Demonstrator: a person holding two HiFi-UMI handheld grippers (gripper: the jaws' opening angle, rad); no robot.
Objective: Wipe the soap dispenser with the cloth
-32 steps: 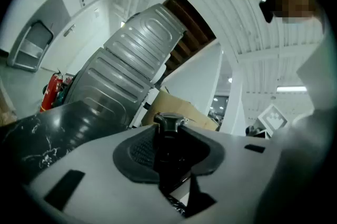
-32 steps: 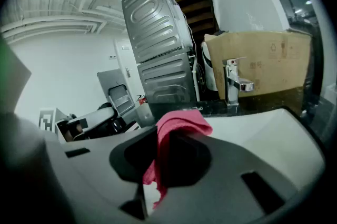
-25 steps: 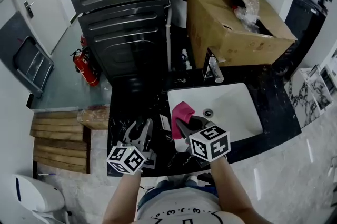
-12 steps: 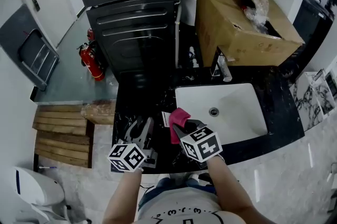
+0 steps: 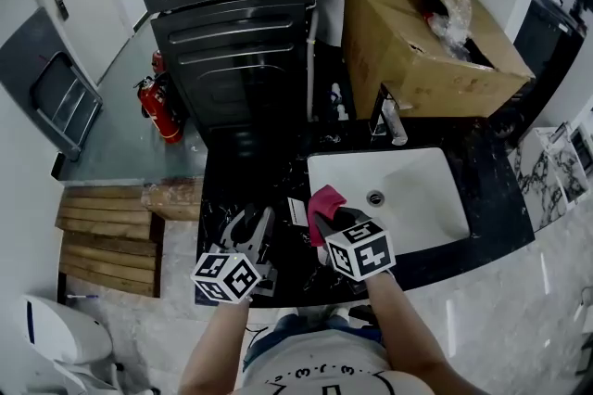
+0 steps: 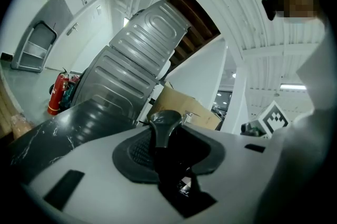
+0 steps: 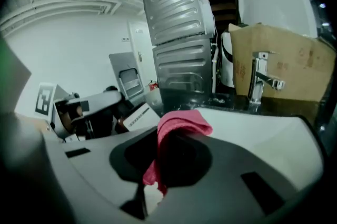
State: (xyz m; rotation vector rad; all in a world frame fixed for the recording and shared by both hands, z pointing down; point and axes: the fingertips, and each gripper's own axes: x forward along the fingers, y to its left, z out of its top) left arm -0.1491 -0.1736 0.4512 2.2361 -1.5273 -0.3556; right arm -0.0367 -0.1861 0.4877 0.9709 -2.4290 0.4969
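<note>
Soap dispenser first: in the left gripper view it's a dark thing with a rounded pump top, standing right between the jaws of the left hand-held gripper, which is clamped on it at a middling width. Right gripper view: the right hand-held gripper pinches a pink cloth that flops over its tips, with a tap behind. Head view: both grippers sit side by side over the black surface, just left of the white sink, cloth and dispenser apart.
</note>
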